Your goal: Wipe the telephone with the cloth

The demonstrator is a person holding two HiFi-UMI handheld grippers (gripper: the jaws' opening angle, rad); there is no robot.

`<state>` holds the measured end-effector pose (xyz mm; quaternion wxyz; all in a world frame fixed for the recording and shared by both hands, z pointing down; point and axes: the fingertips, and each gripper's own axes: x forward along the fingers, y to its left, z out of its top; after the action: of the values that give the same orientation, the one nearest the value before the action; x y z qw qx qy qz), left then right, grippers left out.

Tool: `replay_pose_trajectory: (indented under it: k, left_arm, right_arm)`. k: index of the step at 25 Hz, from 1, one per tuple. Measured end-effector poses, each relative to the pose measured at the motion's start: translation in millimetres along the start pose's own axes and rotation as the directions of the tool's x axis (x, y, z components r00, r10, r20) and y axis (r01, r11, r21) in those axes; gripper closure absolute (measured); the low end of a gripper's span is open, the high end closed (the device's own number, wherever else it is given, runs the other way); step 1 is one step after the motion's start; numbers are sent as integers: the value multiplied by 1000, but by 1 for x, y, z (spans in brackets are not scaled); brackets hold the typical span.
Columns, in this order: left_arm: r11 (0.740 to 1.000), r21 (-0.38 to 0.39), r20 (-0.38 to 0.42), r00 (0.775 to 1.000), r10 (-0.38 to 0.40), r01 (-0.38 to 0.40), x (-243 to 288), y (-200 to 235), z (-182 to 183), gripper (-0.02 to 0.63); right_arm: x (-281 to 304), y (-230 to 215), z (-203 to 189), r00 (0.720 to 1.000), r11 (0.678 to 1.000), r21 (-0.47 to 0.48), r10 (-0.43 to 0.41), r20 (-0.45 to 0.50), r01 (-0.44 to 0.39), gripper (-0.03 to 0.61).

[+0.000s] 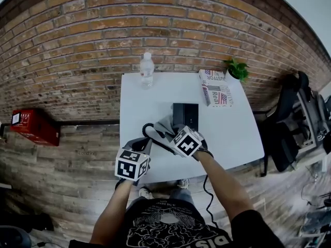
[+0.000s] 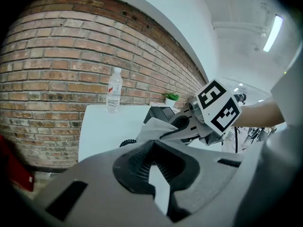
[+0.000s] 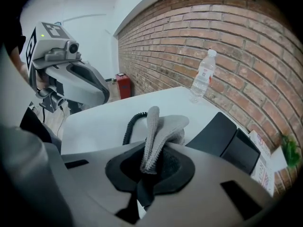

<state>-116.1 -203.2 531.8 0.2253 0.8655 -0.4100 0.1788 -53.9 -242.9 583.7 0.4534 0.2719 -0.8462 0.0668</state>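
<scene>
A black telephone (image 1: 185, 117) lies at the middle of the white table (image 1: 227, 133), and its coiled cord (image 1: 147, 129) curls off to the left. My right gripper (image 1: 172, 132) is shut on a grey cloth (image 3: 158, 126), which hangs folded from its jaws just left of the phone (image 3: 227, 138). The left gripper (image 1: 140, 144) hovers near the table's front edge, beside the cord. Its jaws stand together with nothing between them, as the left gripper view (image 2: 154, 162) shows. That view also takes in the cloth (image 2: 154, 129) and the right gripper (image 2: 163, 136).
At the table's far edge a clear water bottle (image 1: 147, 70) stands upright. A folded newspaper (image 1: 214, 87) and a small green plant (image 1: 237, 68) sit at the back right. On the floor there is a red box (image 1: 33, 125) to the left and dark chairs (image 1: 289, 123) to the right.
</scene>
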Motion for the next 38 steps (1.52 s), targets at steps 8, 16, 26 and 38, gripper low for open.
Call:
replay_pose_trajectory:
  k: [8,16,26,38]
  left_arm:
    - [1000,-7,-7,1000,-2,2,1,2,-6,607]
    - [1000,-6,-12,1000,-6,6,2,-1,-7,607]
    - [1000,-4,-12,1000,-9,9,5,-1,-6,607]
    - [1000,-6,-13,1000,-7,7,6,6,-3,607]
  right_arm:
    - [0,19,-12,998,998,6,56,-15,-56,566]
    - [0,32,-21,995,992,82,96,4,-96,566]
    - [-20,12,6,993,992,118,32,111,-45,566]
    - [-73,-64,60,964,988,137,-110,241,78,566]
